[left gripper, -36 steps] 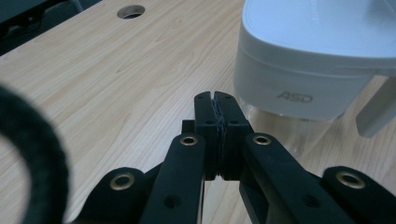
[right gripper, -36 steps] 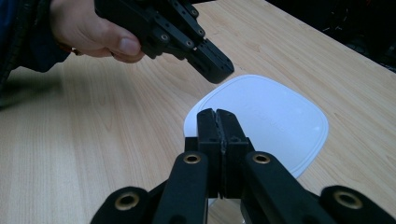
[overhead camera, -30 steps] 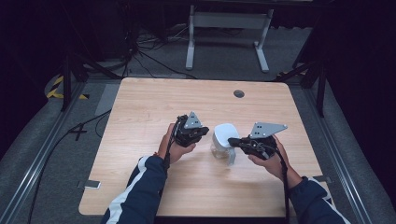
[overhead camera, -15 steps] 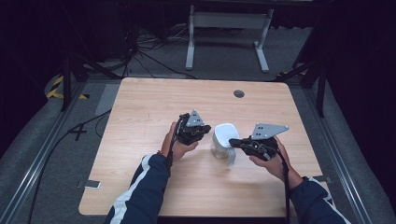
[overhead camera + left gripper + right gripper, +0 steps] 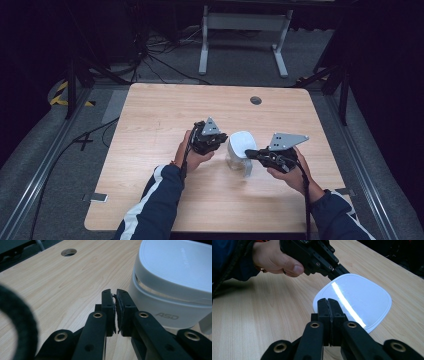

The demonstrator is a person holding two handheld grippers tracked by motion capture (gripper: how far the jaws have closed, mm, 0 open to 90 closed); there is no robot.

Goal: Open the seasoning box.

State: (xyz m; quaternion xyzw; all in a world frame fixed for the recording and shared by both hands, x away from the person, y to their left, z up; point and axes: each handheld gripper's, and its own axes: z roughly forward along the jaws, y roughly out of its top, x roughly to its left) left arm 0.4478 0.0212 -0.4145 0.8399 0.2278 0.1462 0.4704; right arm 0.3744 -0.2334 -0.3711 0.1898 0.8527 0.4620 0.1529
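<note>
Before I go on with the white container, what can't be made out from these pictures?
- What is inside the white container: high view, its lid covers it.
- The container's right side: left gripper view, cut off by the frame edge.
- Whether the left hand-held gripper touches the lid: right gripper view, too close to tell.

My right gripper (image 5: 330,305) rises from the bottom with its two black jaws pressed flat together, nothing between them. Just beyond their tips lies the white lid (image 5: 354,301) of a container, rounded at the corners, a bright streak of light running across it. On the lid's far side my left gripper (image 5: 340,269) reaches down to its edge, held in my left hand (image 5: 274,258). Around the lid spreads the pale wooden table (image 5: 262,315).
</note>
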